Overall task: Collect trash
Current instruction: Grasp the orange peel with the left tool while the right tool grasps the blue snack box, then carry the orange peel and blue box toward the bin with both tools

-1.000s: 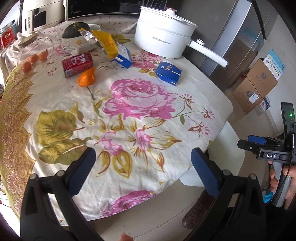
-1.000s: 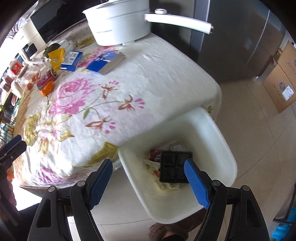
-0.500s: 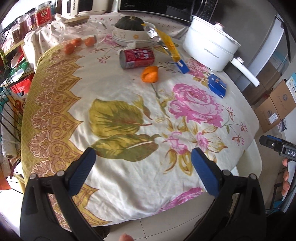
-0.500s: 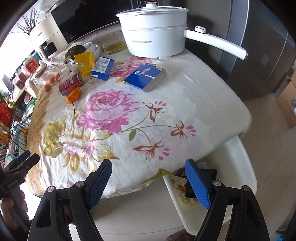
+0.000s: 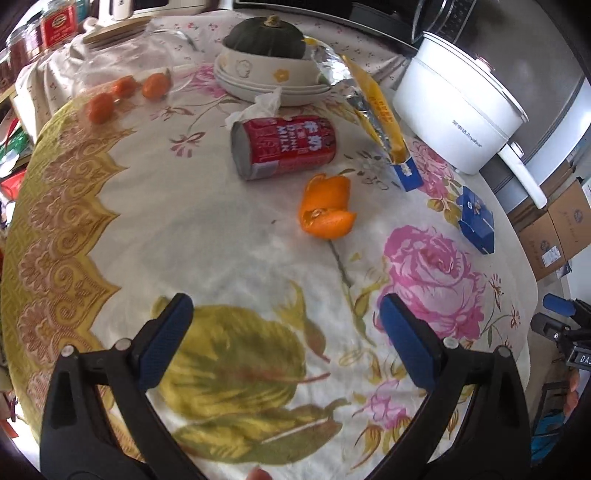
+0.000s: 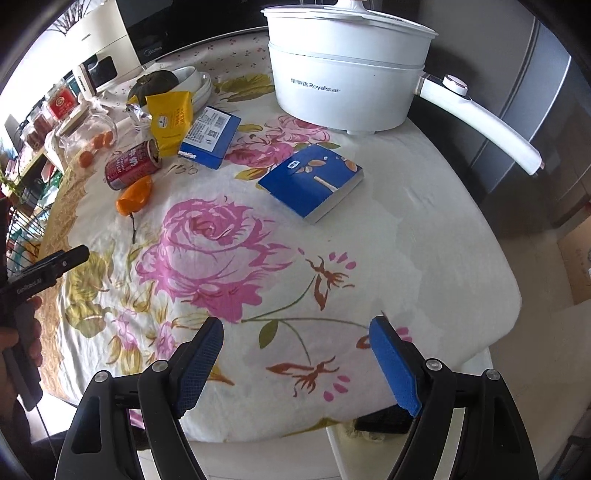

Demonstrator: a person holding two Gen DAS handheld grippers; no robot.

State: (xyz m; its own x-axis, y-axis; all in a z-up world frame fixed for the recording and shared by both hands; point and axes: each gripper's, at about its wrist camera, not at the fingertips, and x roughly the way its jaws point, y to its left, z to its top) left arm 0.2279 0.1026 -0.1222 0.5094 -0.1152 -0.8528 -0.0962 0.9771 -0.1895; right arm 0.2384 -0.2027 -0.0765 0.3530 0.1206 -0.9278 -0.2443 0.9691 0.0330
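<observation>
Beyond jaws: red can (image 5: 283,146) sideways, seemingly.

White electric pot (image 6: 347,92): "Royalstar", after Chinese characters. Red can (image 5: 284,146) lying on its side: "DRINK MILK". Dark appliance (image 6: 166,33) at the back: "Midea". Left gripper (image 6: 33,280) body: "GenRobot.AI". Right gripper (image 5: 576,354) label: "DAS", cut off.

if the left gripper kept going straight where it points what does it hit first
Probably the bare tablecloth short of the orange peel. The left gripper holds nothing, its jaws closing slightly; depth is hard to judge.
</observation>
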